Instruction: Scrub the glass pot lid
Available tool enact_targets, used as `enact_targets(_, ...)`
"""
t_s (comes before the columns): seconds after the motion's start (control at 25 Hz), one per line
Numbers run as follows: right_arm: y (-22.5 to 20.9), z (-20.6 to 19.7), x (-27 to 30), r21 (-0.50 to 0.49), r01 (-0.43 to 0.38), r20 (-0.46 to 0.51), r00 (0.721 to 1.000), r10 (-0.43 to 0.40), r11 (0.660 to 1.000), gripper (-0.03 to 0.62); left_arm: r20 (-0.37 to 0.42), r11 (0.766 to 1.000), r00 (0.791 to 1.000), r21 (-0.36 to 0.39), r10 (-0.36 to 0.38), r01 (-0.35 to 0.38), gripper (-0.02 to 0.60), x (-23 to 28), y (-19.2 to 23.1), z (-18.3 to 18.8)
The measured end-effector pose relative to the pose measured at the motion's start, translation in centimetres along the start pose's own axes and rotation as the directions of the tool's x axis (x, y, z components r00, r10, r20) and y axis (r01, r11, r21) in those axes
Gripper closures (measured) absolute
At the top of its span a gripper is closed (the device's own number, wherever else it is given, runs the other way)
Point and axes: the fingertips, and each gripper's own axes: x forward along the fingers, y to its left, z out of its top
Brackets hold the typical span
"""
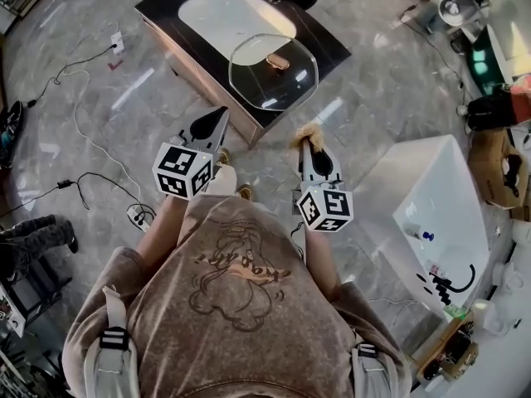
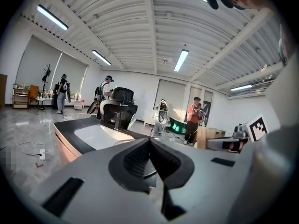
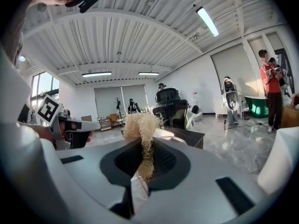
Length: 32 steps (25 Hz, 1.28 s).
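Observation:
The round glass pot lid, with a brown knob on top, lies on the near end of a dark counter beside a white sink basin. My left gripper hovers short of the counter's near edge, jaws shut with nothing between them; in the left gripper view the closed jaws point toward the counter. My right gripper is held to the right of it, shut on a tuft of pale fibrous scrubber. In the right gripper view the scrubber sticks up out of the jaws.
A white table with small items stands at the right, a cardboard box beyond it. A power strip and cables lie on the marble floor at the left. A person in red and others stand far off.

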Motion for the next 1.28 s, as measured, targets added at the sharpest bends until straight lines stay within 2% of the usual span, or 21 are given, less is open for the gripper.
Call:
enact_targets(0.76,-1.8,1.8,9.9,0.026,0.078,-0.04,0.996,-0.077,0.997,0.548,-0.048,0.991,0.99,0.017,-0.133,0.134,0.565,9.7,6.2,2.9)
enact_targets(1.0,-2.2,3.1,12.4,0.021,0.116,-0.036,0.993,-0.116,0.993,0.548,-0.046,0.979,0.979,0.035,-0.201,0.203,0.565,12.8,7.3,4.4)
enact_targets(1.28,-3.4,4.3,12.9,0.042,0.208,-0.014,0.978,-0.207,0.977,0.548,-0.063,0.955,0.956,0.068,-0.286,0.29,0.565,14.7,7.6,5.5)
